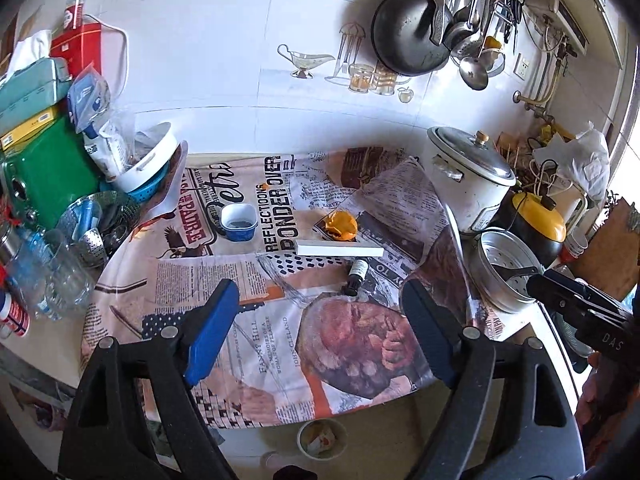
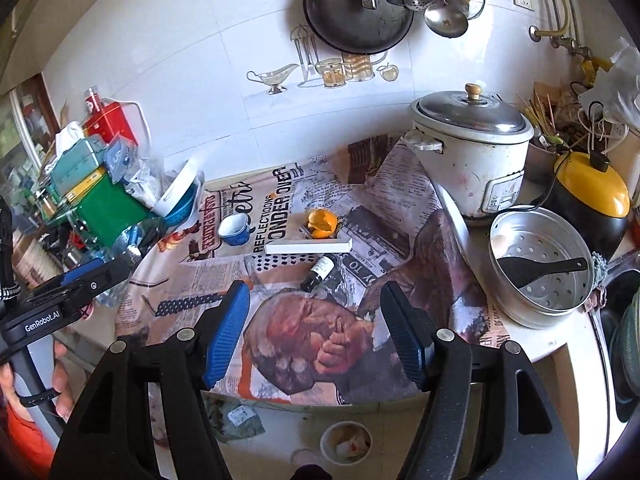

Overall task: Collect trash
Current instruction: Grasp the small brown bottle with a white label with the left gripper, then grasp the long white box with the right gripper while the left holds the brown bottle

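Both grippers, left gripper (image 1: 316,332) and right gripper (image 2: 320,330), hover over the table with fingers spread wide, holding nothing; paper cup (image 2: 346,442) below has scraps inside.

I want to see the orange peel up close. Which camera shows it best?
The right wrist view shows the orange peel best: you can see its curled, cup-like shape, nearer the middle of the picture. The left wrist view shows the peel too, but flatter, like a crumpled lump, behind the white box.

White tiled wall (image 1: 224,60) with kitchenware decals, hanging wok (image 2: 356,8), newspaper-print tablecloth (image 1: 256,320), daylight from right.
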